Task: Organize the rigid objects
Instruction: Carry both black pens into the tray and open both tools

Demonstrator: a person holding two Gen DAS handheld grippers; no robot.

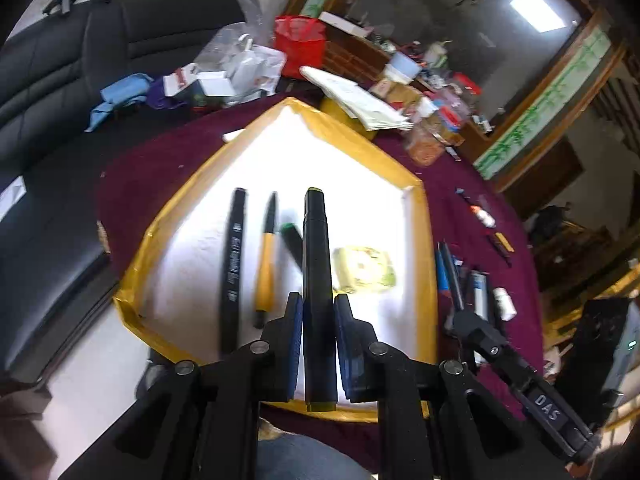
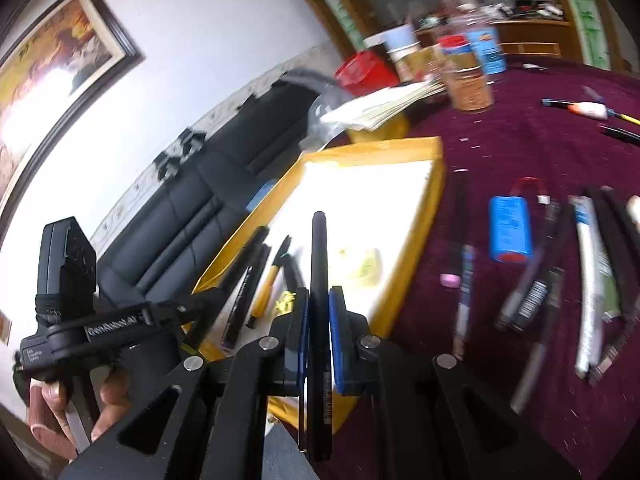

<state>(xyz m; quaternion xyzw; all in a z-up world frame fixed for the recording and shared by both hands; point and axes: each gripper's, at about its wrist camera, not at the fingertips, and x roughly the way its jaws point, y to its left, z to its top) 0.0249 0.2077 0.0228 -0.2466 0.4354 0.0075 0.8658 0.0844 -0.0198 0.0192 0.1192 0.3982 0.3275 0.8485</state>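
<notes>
Left wrist view: left gripper angled down, clamped on thick marker — right gripper likewise grips slim pen.

Black sofa, framed painting

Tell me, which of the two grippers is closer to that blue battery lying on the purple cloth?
Right. The right gripper hangs just left of the blue battery; the left gripper is over the tray, farther off.

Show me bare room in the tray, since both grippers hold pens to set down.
The tray's far half, beyond the pen tips, is bare white. Its near left is crowded: black pen, yellow pen, green-capped marker, then a pale packet toward the right.
</notes>
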